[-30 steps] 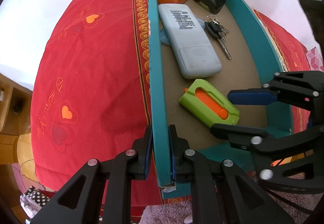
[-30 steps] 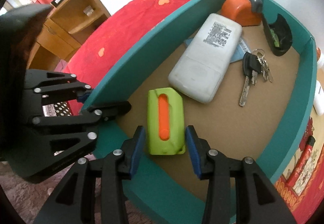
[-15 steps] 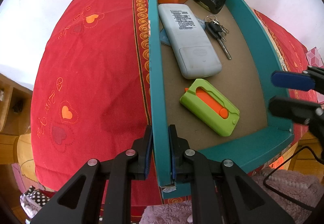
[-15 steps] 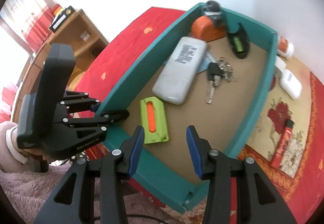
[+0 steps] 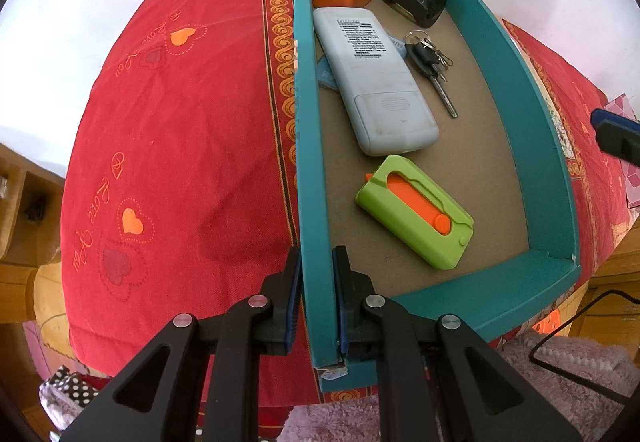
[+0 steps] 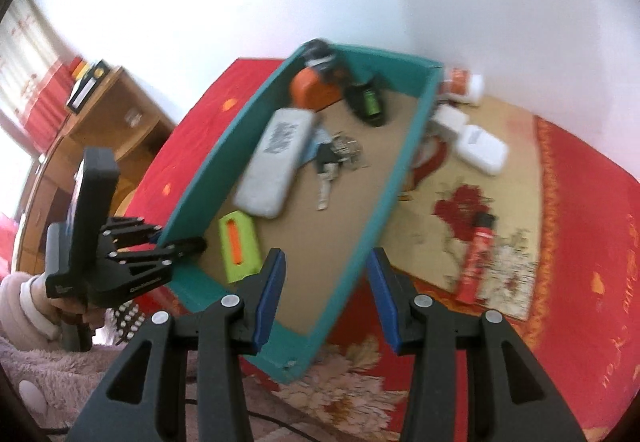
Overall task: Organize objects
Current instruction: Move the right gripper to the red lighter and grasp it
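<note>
While the left tongs (image 5: 316, 284) clamp the box (image 5: 316, 202) wall, the right tongs (image 6: 326, 298), apart and empty, hover nearer the red tube (image 6: 476, 258) lying lengthwise to their right.

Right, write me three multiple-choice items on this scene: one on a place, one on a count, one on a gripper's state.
1. Where does the lime-green case with the orange slider lie?
A. on the red cloth
B. inside the teal cardboard tray
C. on the wooden shelf

2. How many white boxes lie outside the tray, beyond its far wall?
A. none
B. two
C. five

3. What is the left gripper doing?
A. clamping the tray's side wall
B. holding the bunch of keys
C. hanging open over the cloth

Answers: 1 B, it rests on the tray's brown floor; 2 B, the right wrist view shows two; 3 A, its pads press both faces of the wall.
</note>
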Available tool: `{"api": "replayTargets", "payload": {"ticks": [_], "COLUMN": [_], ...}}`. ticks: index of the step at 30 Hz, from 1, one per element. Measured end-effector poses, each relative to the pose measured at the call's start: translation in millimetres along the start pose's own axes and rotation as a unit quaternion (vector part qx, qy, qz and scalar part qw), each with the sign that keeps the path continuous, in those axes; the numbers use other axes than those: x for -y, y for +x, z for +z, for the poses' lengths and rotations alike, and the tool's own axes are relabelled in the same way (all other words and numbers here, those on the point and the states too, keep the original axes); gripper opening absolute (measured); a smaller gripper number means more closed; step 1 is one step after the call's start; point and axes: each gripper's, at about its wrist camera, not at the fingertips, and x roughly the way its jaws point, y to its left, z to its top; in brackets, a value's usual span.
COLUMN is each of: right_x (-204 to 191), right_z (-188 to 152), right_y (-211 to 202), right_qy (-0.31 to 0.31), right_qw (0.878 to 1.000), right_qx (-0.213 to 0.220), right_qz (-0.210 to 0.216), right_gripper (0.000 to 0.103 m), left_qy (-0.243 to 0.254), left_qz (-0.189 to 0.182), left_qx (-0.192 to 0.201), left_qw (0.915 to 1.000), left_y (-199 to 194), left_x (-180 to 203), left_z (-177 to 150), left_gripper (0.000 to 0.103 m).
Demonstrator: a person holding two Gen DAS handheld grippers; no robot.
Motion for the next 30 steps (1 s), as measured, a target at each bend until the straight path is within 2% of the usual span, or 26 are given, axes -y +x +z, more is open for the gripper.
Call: {"api": "replayTargets", "payload": {"ticks": [6, 9, 15, 24, 30], "right_x": [44.5, 64.7, 84.5, 90.5, 87.3], "right_z": [-7.3, -13.5, -20.6, -19.7, -21.4], "right_y": [6.5, 20.1, 46.2, 63.7, 64.8], "right_qy": [0.056, 0.089, 0.119, 0.136, 0.126], "right_qw": [0.996, 0.991, 0.987, 0.985, 0.987], "right_qx": [0.002, -0.004, -0.02, -0.023, -0.016], "right_qz": [-0.076, -0.097, -0.103, -0.1, -0.103], "right_gripper": [0.043, 0.043, 0.043, 0.043, 0.043], "left_qy": [0.0, 0.0, 0.0, 0.0, 0.0], "left_qz": [0.0, 0.0, 0.0, 0.0, 0.0], "left_qx": [0.0, 0.0, 0.0, 0.0, 0.0], "left_qw": [1.0, 1.0, 1.0, 1.0, 1.0], "left_y": [0.0, -0.1, -0.2, -0.2, -0.2], "left_x": [0.0, -0.1, 0.1, 0.0, 0.0], "left_z": [-0.1, -0.2, -0.4, -0.3, -0.3], "left_gripper": [0.015, 0.015, 0.015, 0.015, 0.014]}}
